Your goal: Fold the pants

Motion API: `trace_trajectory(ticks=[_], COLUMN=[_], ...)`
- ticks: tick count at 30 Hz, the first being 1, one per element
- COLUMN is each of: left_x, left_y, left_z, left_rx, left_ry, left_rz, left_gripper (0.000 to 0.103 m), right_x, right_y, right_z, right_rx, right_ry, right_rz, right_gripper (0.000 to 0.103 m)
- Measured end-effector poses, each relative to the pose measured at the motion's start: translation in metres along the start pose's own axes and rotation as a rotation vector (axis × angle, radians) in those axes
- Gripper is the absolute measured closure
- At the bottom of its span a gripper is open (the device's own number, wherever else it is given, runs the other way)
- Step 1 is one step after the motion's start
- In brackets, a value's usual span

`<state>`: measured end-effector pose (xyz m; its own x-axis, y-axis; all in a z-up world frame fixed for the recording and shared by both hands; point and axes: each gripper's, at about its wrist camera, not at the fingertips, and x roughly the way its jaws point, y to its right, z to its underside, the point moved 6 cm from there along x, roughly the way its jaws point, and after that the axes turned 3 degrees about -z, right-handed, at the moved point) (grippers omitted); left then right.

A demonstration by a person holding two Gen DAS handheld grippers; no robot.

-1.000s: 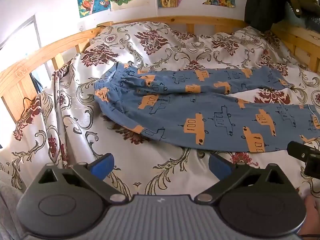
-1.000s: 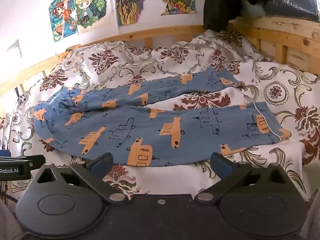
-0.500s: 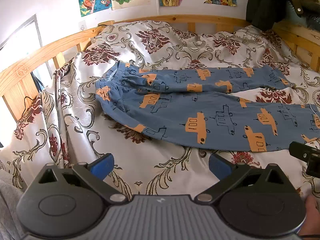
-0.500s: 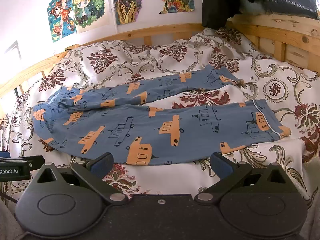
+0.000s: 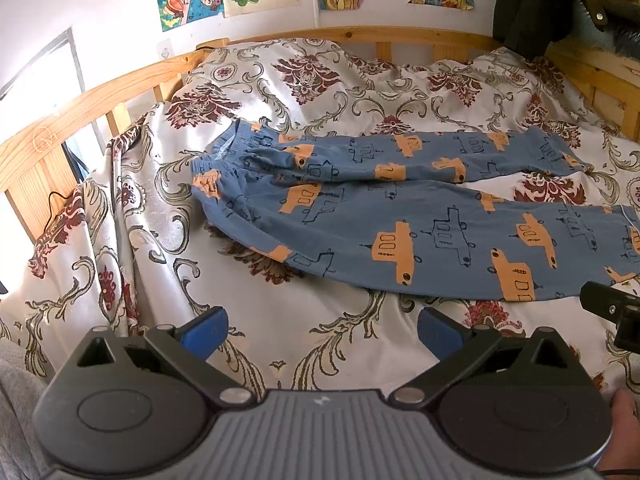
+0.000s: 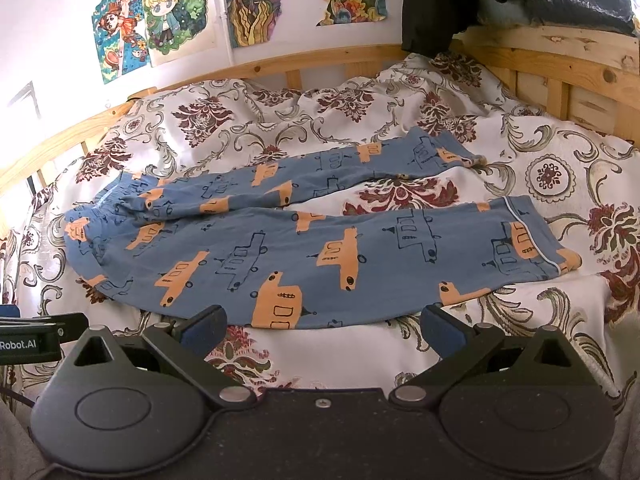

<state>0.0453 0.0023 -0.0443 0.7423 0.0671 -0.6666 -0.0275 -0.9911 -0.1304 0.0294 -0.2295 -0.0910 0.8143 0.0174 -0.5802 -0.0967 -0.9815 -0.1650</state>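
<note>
Right, quick rundown:
Pants (image 5: 420,216): blue w/ orange vehicle print, spread flat on the bedspread (image 5: 320,80), unfolded. Waistband to the left, both legs running right. In the right wrist view the pants (image 6: 304,252) fill the middle; the near leg ends in a cuff w/ a pale stripe, the far leg angles up and away, so a wedge of bedspread shows between the legs.
Left gripper (image 5: 320,330): fingers spread wide, nothing between them, over bare bedspread near the pants' front edge, apart from the cloth. Blue pads (image 5: 204,332) visible.
Right gripper (image 6: 320,330): also spread wide, nothing held. Left pad tip overlaps the pants' near edge in view; contact can't be told.
Right gripper from the left cam: black body (image 5: 612,312) at the right edge, beside the near leg's cuff end.
Hand (image 5: 624,428): part of it at the lower right corner of the left view.
Bed frame (image 5: 100,96): wooden rails round the far and side edges.
Wall: colourful drawings (image 6: 160,20) taped above the rail; dark clothing (image 6: 432,4) hangs at upper right.
</note>
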Motion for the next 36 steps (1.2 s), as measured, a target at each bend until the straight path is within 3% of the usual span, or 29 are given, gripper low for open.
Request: trace_trajectory(ticks=[11, 21, 26, 31, 36], left_x=[0.002, 0.011, 0.013, 0.013, 0.042], left_y=[-0.003, -0.001, 0.006, 0.008, -0.002], left_z=[0.007, 0.004, -0.001, -0.032, -0.097], left_rx=[0.003, 0.011, 0.030, 0.066, 0.160], left_ry=[-0.010, -0.073, -0.117, -0.123, -0.075], left_rz=[-0.005, -0.005, 0.012, 0.113, 0.140], left_gripper=[0.000, 0.000, 0.000, 0.000, 0.000], right_x=[0.004, 0.003, 0.003, 0.013, 0.054], right_y=[0.003, 0.005, 0.003, 0.012, 0.032], right_z=[0.003, -0.003, -0.016, -0.057, -0.115], right_rx=[0.000, 0.076, 0.026, -0.098, -0.217], right_ry=[-0.006, -0.058, -0.078, -0.061, -0.043], right_rz=[0.002, -0.015, -0.044, -0.091, -0.194], right_gripper=[0.001, 0.001, 0.001, 0.001, 0.001])
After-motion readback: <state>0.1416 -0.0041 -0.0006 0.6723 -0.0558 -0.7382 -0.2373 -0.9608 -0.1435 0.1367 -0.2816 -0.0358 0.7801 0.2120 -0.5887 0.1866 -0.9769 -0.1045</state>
